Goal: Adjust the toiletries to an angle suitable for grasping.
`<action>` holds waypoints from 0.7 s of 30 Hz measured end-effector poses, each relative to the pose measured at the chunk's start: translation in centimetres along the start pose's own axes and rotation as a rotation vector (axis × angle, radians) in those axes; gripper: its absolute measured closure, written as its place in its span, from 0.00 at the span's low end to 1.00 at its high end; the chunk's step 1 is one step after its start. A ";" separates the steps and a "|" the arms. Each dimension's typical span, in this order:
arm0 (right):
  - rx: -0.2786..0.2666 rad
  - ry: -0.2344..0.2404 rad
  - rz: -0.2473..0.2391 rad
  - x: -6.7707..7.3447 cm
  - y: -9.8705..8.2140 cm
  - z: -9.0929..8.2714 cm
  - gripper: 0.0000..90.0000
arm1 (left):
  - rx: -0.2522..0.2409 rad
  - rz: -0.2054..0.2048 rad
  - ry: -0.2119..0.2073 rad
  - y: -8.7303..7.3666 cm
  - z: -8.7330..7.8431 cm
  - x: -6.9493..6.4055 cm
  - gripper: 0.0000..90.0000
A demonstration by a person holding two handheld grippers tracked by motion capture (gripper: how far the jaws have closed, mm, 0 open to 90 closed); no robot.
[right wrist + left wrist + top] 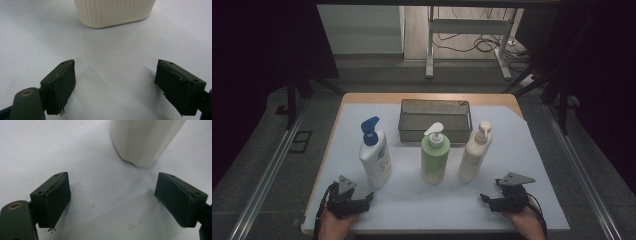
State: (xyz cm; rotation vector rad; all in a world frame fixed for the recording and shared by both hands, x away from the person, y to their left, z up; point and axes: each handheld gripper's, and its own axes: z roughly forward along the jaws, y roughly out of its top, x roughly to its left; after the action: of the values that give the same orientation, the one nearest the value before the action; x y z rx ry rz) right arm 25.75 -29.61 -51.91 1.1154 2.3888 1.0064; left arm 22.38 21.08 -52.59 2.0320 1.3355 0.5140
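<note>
Ahead of the two tongs, beyond the far edge of the wooden table [362, 96] with its pale cover, the grey floor [377, 75] runs to a light wall panel [359, 30] on the left. Right of the panel a strip of wood-coloured floor [416, 35] shows, where a white metal frame [468, 27] stands on two legs with black cables [484, 44] looped beneath it. Dark curtains [257, 45] hang on both sides, and metal rails [267, 170] flank the table. The light is dim and even.

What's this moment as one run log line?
left gripper: open, empty | right gripper: open, empty | white blue-pump bottle, green pump bottle, cream ribbed pump bottle: upright, untouched | metal mesh basket: empty
</note>
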 end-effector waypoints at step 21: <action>0.020 0.013 0.026 -0.2 0.4 -0.3 0.16 | -0.002 0.000 -0.001 0.0 0.0 0.0 0.14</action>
State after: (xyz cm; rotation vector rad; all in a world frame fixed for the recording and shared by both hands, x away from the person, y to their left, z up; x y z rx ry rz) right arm 25.91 -29.70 -51.47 1.1536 2.4056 1.0038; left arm 22.36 21.10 -52.60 2.0305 1.3336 0.5138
